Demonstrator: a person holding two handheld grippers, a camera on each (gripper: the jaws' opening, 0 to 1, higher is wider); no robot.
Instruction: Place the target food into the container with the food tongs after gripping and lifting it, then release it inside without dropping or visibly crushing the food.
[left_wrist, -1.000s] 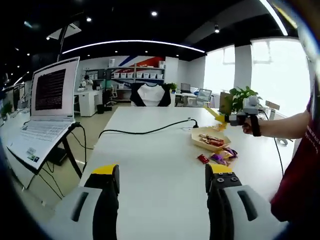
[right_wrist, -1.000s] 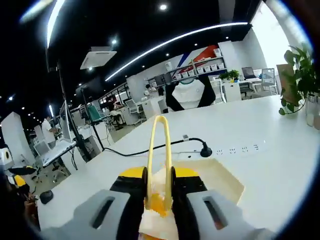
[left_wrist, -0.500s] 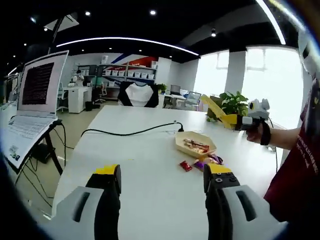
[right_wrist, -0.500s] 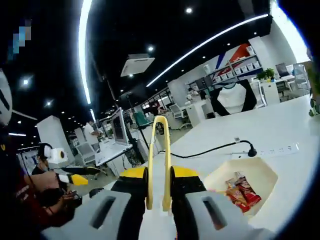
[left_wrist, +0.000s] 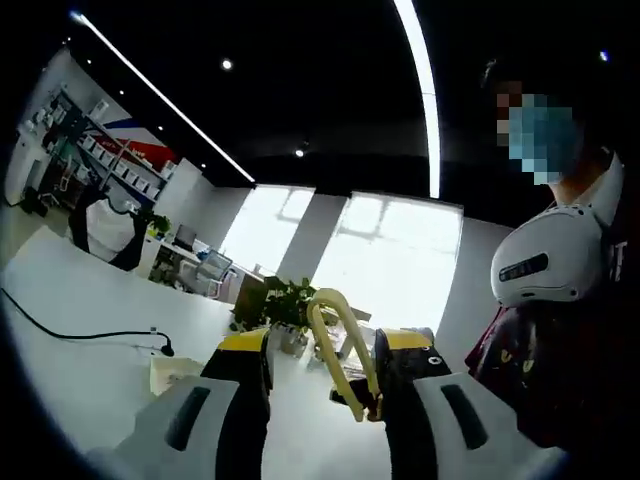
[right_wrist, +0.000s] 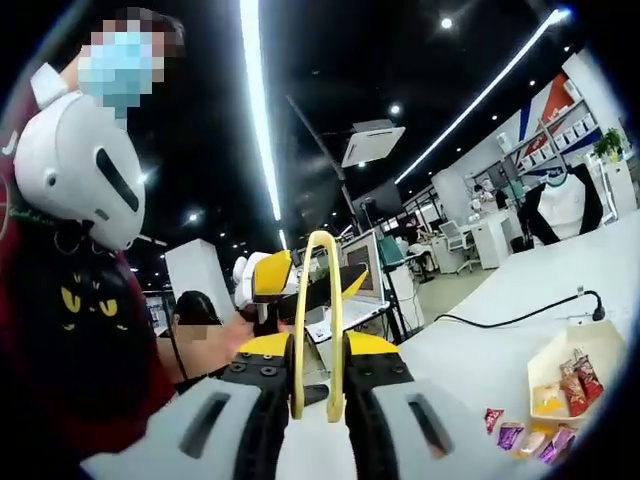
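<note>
Yellow food tongs (right_wrist: 322, 262) stand up between the jaws of my right gripper (right_wrist: 317, 350), which is shut on them with the tongs squeezed together. My left gripper (right_wrist: 305, 285), held by a hand, reaches in from the left with a yellow-tipped jaw on either side of the tongs. In the left gripper view the tongs (left_wrist: 338, 338) lie between the jaws of my left gripper (left_wrist: 325, 345), against the right jaw with a gap on the left. The beige container (right_wrist: 592, 345) holds wrapped snacks. Loose wrapped snacks (right_wrist: 522, 436) lie beside it.
Both grippers are close to the person's chest and white headset (left_wrist: 548, 262). A black cable with a plug (right_wrist: 598, 314) runs across the white table (right_wrist: 480, 350). A laptop (right_wrist: 365, 265) stands beyond the table's end. A plant (left_wrist: 290, 300) stands on the table's far side.
Both views have swung up and toward the person. My left gripper has come to the tongs, and its jaws stand closer together than before. The right gripper keeps its hold.
</note>
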